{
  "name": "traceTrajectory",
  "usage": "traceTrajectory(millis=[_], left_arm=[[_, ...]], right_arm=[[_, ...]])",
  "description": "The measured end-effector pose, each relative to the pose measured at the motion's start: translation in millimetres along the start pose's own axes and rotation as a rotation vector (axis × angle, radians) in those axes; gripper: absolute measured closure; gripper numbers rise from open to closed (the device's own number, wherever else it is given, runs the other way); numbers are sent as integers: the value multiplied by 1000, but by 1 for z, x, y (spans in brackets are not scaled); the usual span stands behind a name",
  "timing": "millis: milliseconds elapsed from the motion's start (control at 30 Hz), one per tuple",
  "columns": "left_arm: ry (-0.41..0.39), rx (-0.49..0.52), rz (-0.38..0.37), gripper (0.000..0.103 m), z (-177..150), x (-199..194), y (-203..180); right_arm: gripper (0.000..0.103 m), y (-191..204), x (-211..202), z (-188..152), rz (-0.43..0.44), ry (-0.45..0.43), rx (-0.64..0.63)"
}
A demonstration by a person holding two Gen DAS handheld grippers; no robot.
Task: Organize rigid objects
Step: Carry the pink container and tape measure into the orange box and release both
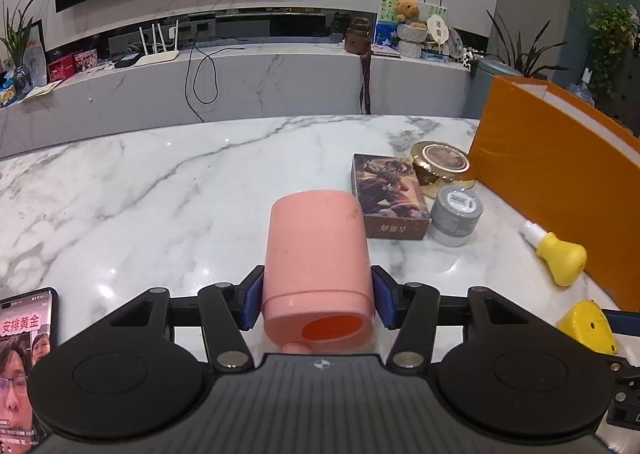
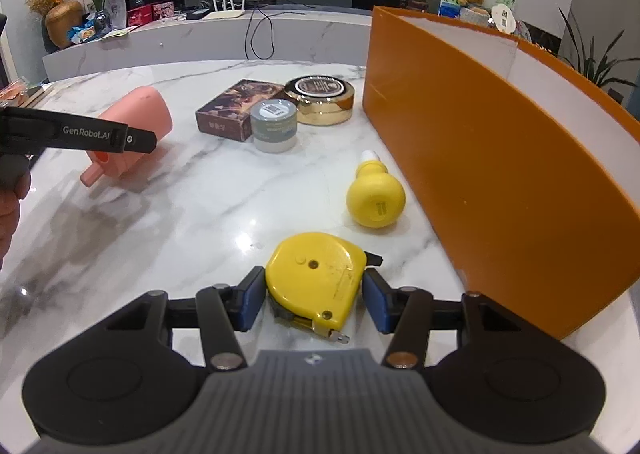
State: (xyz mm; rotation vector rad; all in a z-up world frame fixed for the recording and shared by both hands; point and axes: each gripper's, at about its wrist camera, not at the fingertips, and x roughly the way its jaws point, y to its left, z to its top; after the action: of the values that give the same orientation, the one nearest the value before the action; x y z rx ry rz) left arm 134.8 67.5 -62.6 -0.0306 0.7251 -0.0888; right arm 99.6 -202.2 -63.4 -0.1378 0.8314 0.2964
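left tool (image 1: 318, 304) around a pink cup (image 1: 318, 266), blue pads (image 1: 251, 304) on both sides, touching or nearly so; cannot tell if pressing. cup lying on its side on the white marble surface (image 1: 160, 190), open mouth facing the camera, small nub at the rim.

right tool (image 2: 314, 300) around a yellow tape (image 2: 314, 278), lying flat on the surface. left pad against the tape's side, right pad at the other side with perhaps a thin gap; cannot tell if squeezing. metal tip of the tape poking out toward the camera.

just past the cup and to its right, a brown box (image 1: 386, 196) lying flat. touching the box, a grey jar (image 1: 456, 216). behind the jar, a gold tin (image 1: 440, 168). all three close together.

a yellow bulb bottle (image 2: 376, 200) on its side, white cap pointing away, near the tape and beside the orange bin (image 2: 480, 158). bin standing tall at the right edge of the surface, white inside.

phone (image 1: 24, 366) with a lit screen at the lower left of the left view. part of a hand (image 2: 8, 210) at the left edge of the right view, behind the black arm of the left tool.
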Motion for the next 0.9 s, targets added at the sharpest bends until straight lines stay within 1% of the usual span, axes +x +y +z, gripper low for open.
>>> traceTrajectory(millis=[333,433,667,767,900], left_arm=[[-15,25,-13,41,0,-22,-8],[-29,32,-24,41,4,-33,-10],[-82,88,-51,41,27,-60,-27],[-93,123,-63,41,34,-66,-39],[-100,158,-86,41,45,-72,-55]], right_arm=[[50,-3,-17,6,7,-48,11],[50,-3,-27,10,8,-82,-4],[50,-10,-63,47,32,-207,-57],[50,-17,-70,60,32,-225,-90],[50,-34,-75,74,22,-234,-87]])
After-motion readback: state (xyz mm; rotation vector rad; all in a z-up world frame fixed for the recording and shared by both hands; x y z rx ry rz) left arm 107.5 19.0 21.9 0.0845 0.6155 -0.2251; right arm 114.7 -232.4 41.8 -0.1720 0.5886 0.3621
